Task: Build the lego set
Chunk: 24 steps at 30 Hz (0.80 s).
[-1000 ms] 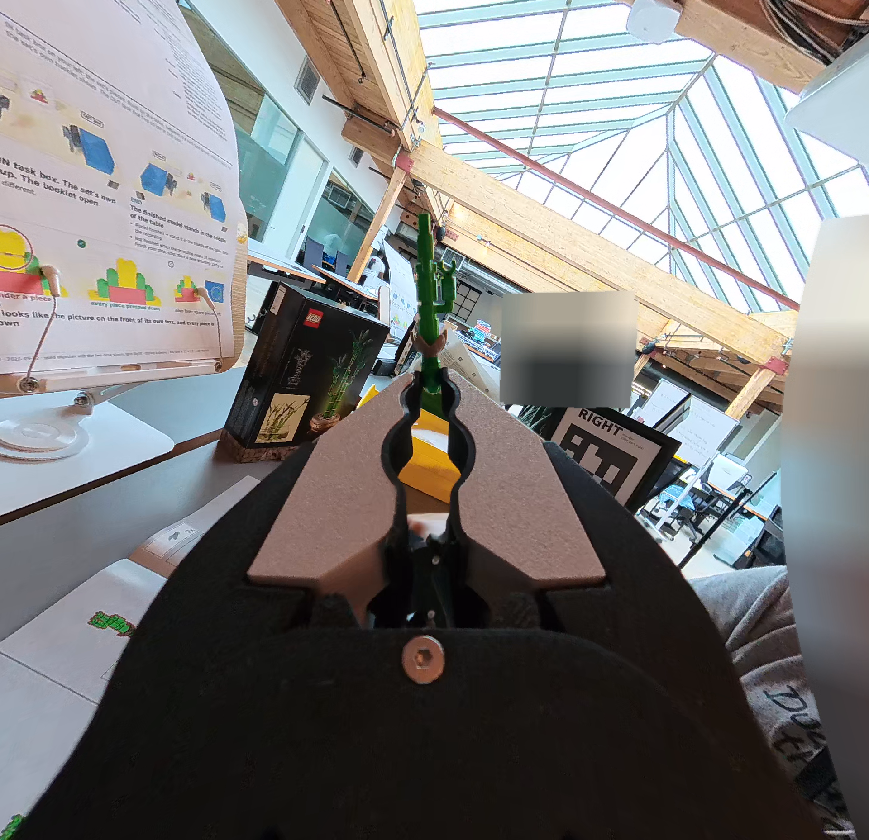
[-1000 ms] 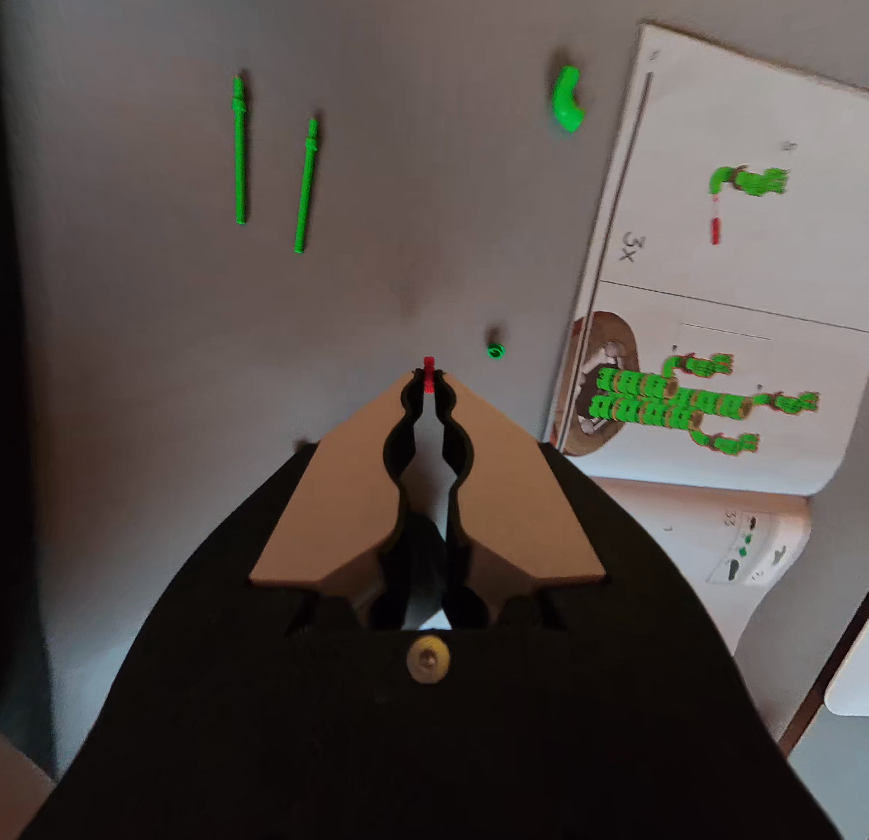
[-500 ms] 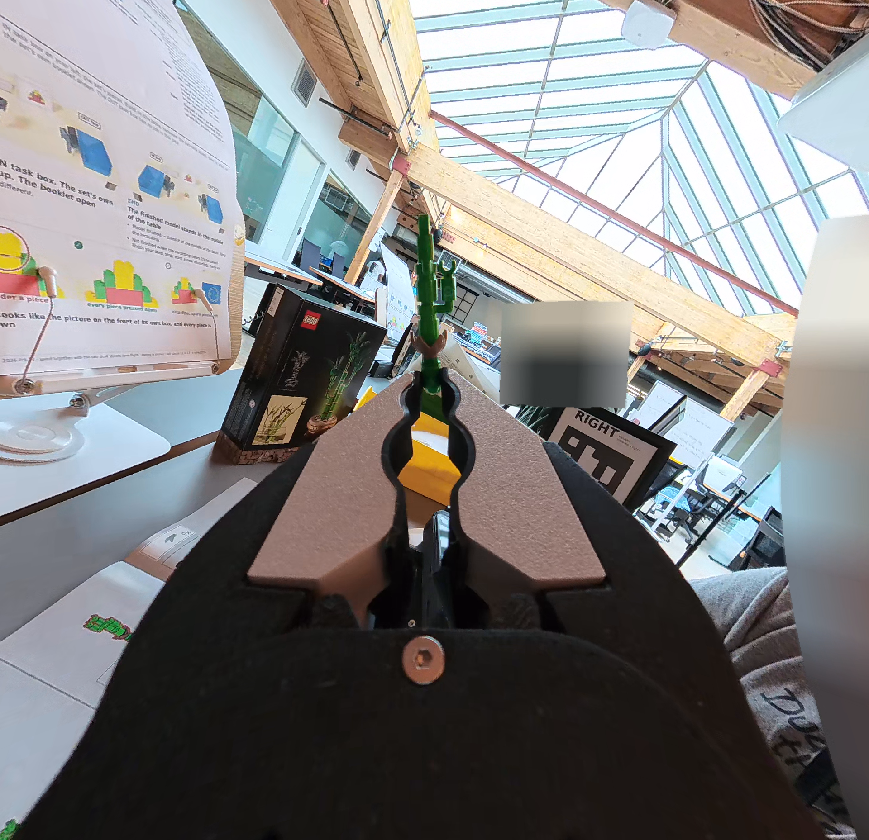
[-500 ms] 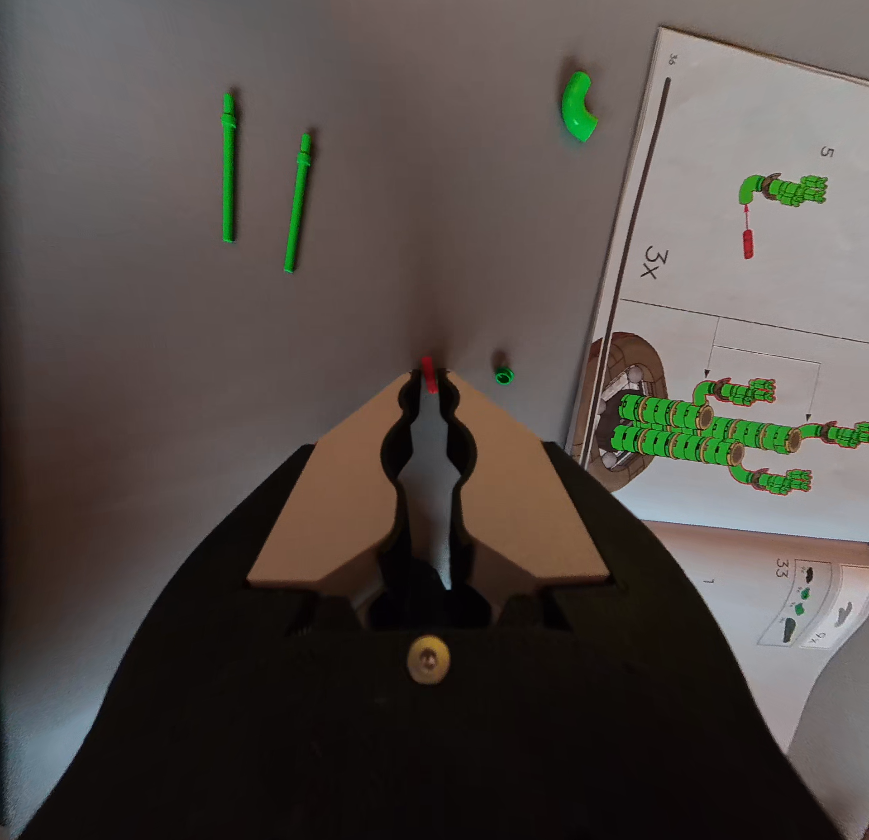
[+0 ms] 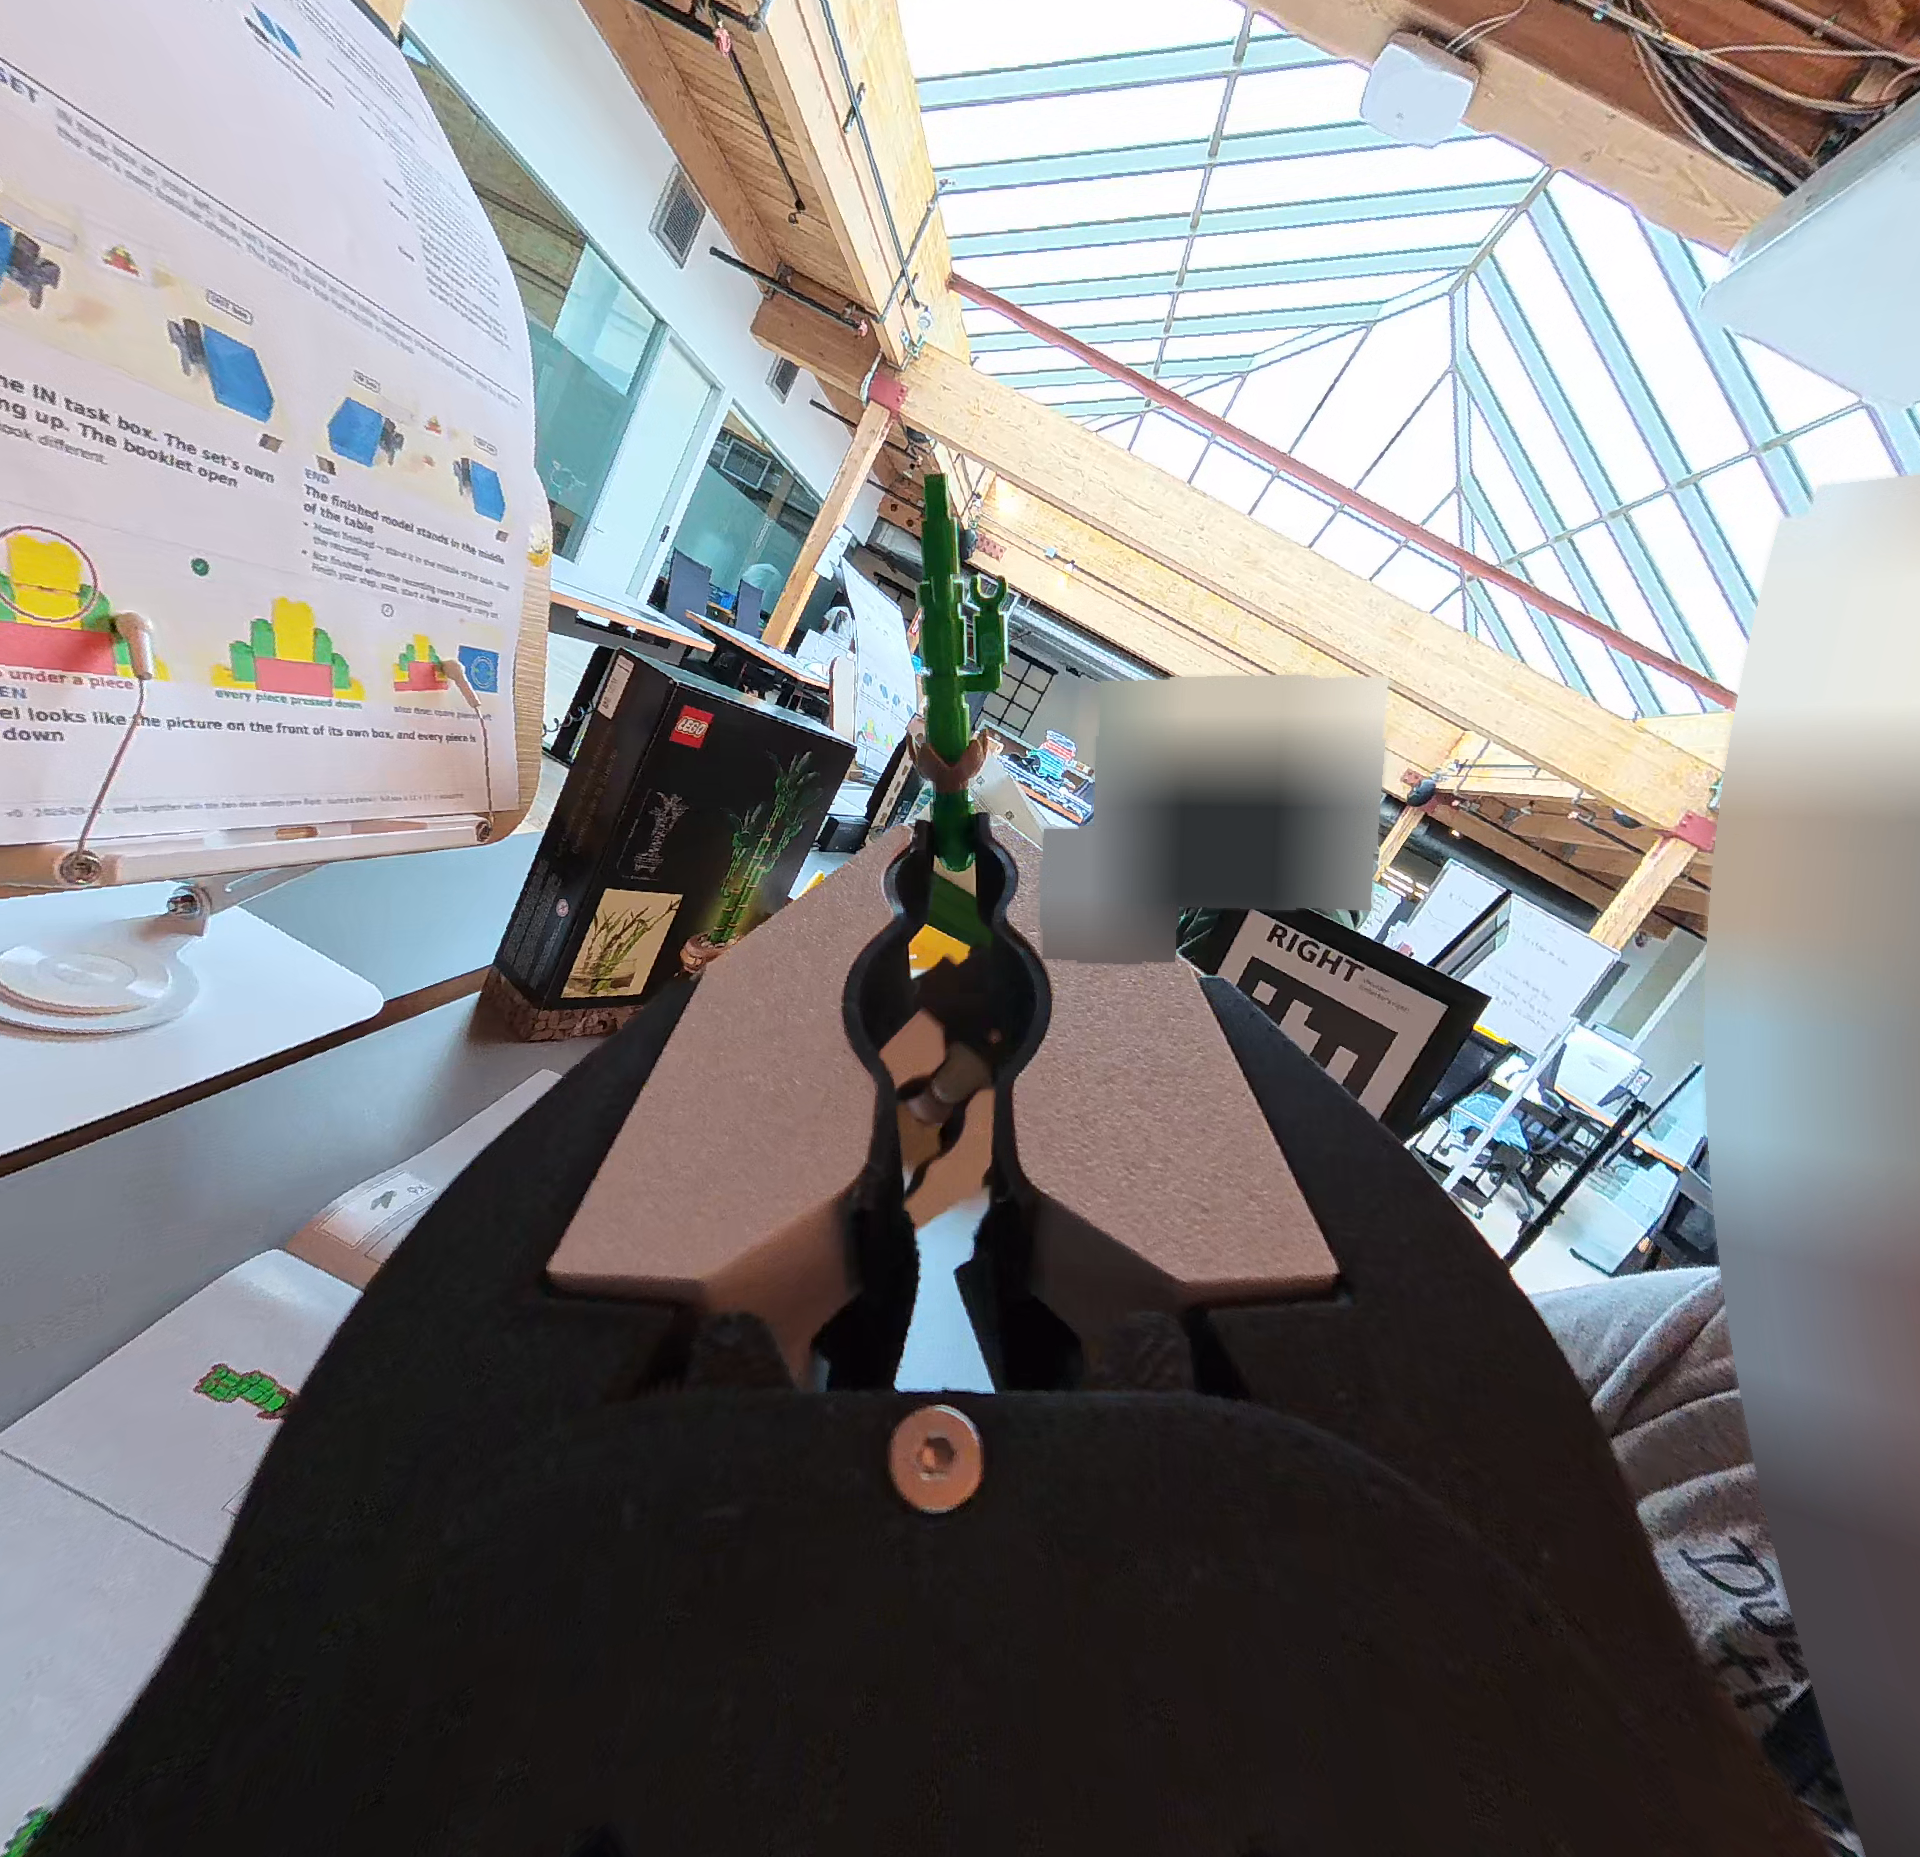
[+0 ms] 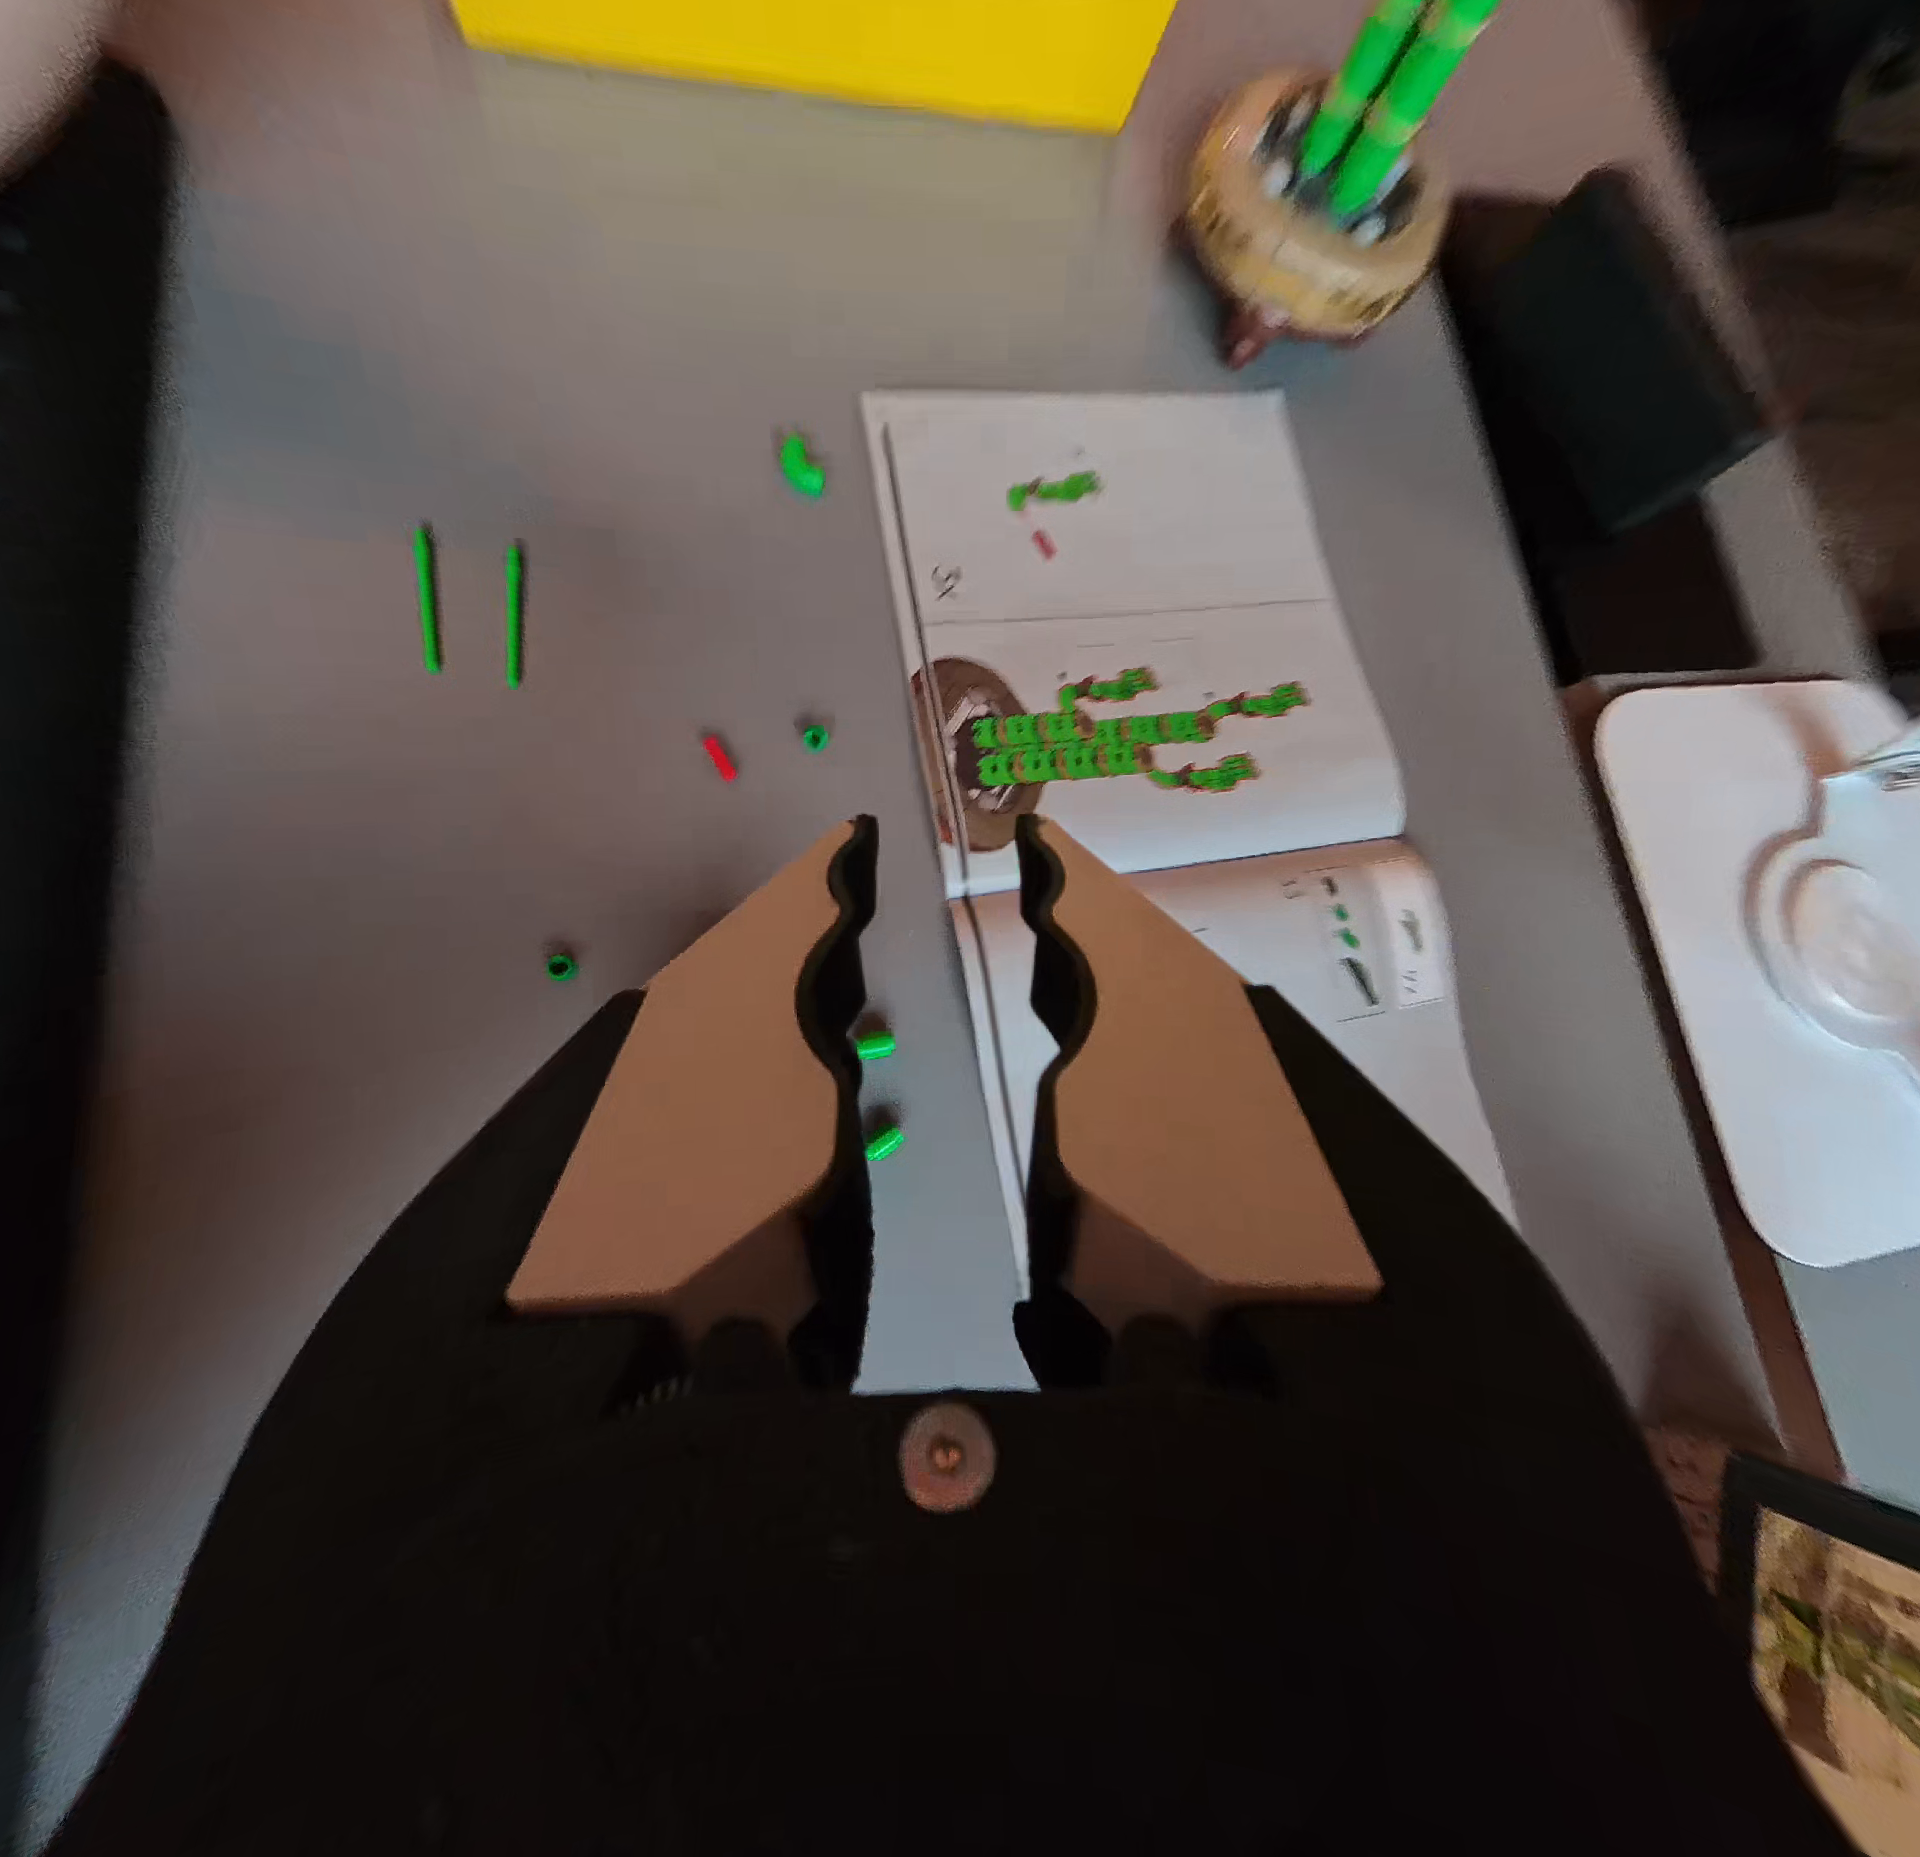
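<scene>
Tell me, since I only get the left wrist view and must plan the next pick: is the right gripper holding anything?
Observer: No. The right gripper is open and empty, above the grey table.
Operator: Any loose pieces near it?
Observer: A small red pin lies on the table just ahead and left of the gripper, beside a green ring.
Operator: And the main model?
Observer: The pot with two green stalks stands beyond the open booklet, at the far right.
</scene>
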Tool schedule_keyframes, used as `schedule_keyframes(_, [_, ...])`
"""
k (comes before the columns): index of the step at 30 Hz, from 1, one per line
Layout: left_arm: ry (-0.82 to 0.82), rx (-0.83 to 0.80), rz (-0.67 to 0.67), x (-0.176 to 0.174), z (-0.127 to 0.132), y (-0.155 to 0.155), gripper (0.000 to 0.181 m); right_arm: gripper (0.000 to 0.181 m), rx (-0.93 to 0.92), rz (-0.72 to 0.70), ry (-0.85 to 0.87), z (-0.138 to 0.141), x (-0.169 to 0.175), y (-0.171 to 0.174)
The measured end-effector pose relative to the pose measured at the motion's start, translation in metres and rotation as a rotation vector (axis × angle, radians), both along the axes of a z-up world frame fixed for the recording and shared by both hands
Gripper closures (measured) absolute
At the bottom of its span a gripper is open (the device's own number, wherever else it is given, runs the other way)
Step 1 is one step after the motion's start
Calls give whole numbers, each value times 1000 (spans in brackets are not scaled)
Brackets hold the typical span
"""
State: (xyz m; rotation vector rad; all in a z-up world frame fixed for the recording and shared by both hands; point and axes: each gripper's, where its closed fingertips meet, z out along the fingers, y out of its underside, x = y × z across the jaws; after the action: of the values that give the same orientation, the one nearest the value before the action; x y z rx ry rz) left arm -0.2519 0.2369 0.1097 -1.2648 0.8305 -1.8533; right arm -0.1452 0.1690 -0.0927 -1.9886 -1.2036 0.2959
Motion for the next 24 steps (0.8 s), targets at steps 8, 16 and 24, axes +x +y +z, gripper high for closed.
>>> schedule_keyframes(8, [1, -2, 4, 0, -1, 1, 177, 138, 387, -94, 425, 121, 48, -14])
schedule_keyframes(16, [16, -7, 0, 5, -5, 1, 176, 136, 482, -97, 479, 133, 60, -16])
schedule_keyframes(24, [9, -14, 2, 2, -4, 4, 177, 138, 640, -118, 552, 156, 58, -11])
